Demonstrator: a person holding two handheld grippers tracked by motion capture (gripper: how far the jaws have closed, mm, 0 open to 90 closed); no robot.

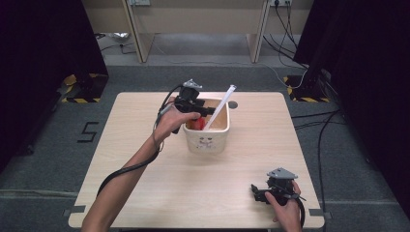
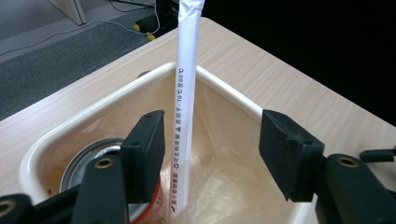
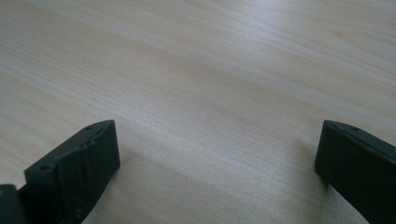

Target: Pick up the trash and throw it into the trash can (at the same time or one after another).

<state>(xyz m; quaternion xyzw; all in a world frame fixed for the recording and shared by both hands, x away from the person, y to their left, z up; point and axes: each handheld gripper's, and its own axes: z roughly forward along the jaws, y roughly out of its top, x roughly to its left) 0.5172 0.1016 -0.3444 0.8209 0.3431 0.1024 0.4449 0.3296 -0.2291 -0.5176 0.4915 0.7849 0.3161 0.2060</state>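
White paper wraps a long straw [image 2: 187, 107] that stands tilted in a cream bin [image 1: 207, 139] near the middle of the wooden table [image 1: 145, 159], its lower end down inside the bin and its upper end leaning out past the far right rim. In the left gripper view the straw rises between the two black jaws, just beside the left-hand one; whether it touches that pad cannot be told. The jaws stand wide apart and have hold of nothing. Small dark print runs down the wrapper. Beside the straw's foot, to the left inside the bin, sits a metal can [image 2: 100, 161] with a red side, and a clear plastic liner covers the bin's inner walls.

From the high view the left gripper [image 1: 209, 111] hangs over the bin's far left part, pointing right toward the straw, held in the left hand [image 1: 175, 121].

Well apart, at the near right of the table, the right gripper [image 1: 255, 192] rests low over bare wood in the right hand [image 1: 285, 208], its jaws spread wide and empty.
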